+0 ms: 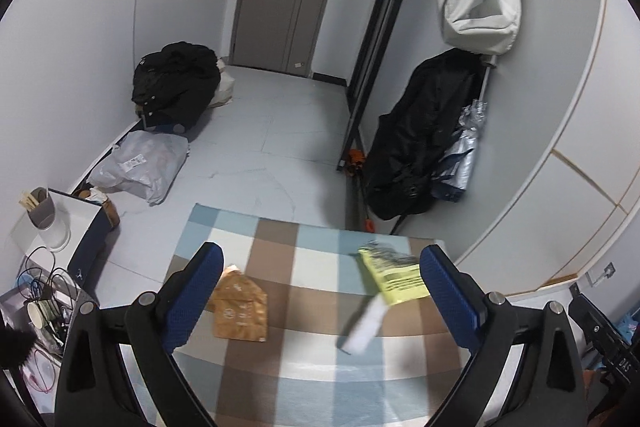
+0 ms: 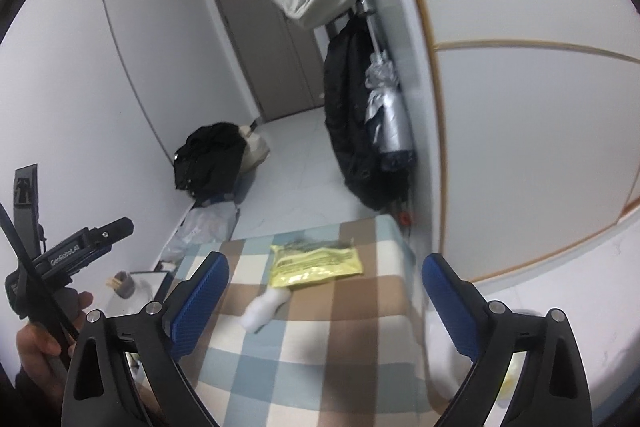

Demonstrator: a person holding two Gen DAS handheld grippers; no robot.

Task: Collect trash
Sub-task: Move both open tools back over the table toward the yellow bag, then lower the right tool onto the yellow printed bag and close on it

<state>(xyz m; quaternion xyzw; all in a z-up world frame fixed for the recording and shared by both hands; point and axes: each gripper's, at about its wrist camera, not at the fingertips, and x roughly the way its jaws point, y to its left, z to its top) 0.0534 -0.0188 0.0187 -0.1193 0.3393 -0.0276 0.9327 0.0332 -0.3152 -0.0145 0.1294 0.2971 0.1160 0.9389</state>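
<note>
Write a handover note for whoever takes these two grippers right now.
Left gripper: open, empty, above the checked cloth.
Right gripper: open, empty, over the same cloth.
Trash on the cloth: yellow wrapper at the far right, white crumpled piece touching its near edge, brown paper bag on the left, partly behind the left gripper's finger.
Done: nothing looks collected; all three pieces lie loose on the cloth.
Left: pick up each piece. No bin shows in either view, so find one first.
</note>
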